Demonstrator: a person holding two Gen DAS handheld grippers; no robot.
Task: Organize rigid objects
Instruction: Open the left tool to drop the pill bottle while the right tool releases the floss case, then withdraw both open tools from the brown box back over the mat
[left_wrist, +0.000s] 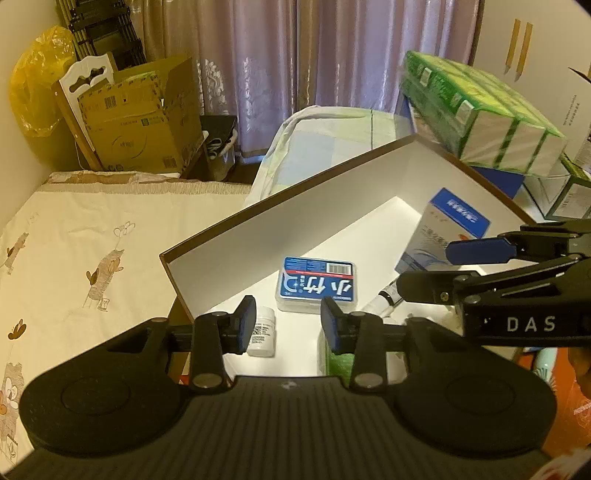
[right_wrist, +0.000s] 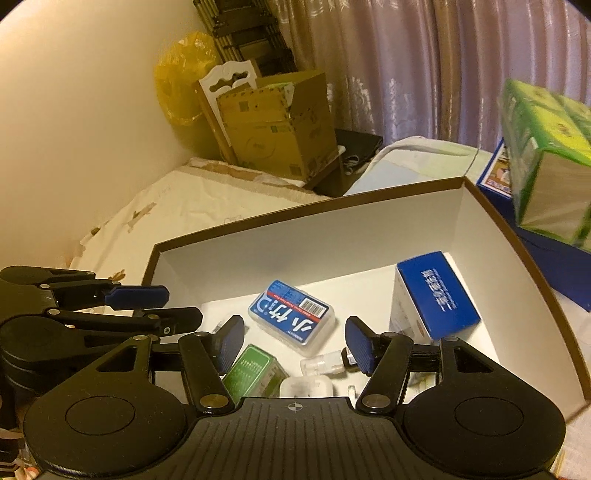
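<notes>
Seen inside one white box (right_wrist: 306, 236): one blue-labelled case (right_wrist: 291, 312) at centre, one blue carton (right_wrist: 436, 295) far right, one green packet (right_wrist: 255, 369), one white bottle (left_wrist: 263, 332) near. Hovering above, two grippers, left gripper (left_wrist: 288, 325) and right gripper (right_wrist: 293, 349), both spread open, gripping nothing.

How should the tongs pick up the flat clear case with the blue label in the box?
Probably from above, pinching the clear case across its two long edges. It lies flat on the floor of the white box with its label up, so only its thin sides offer a grip. There is bare floor along both long edges for the fingers.
</notes>
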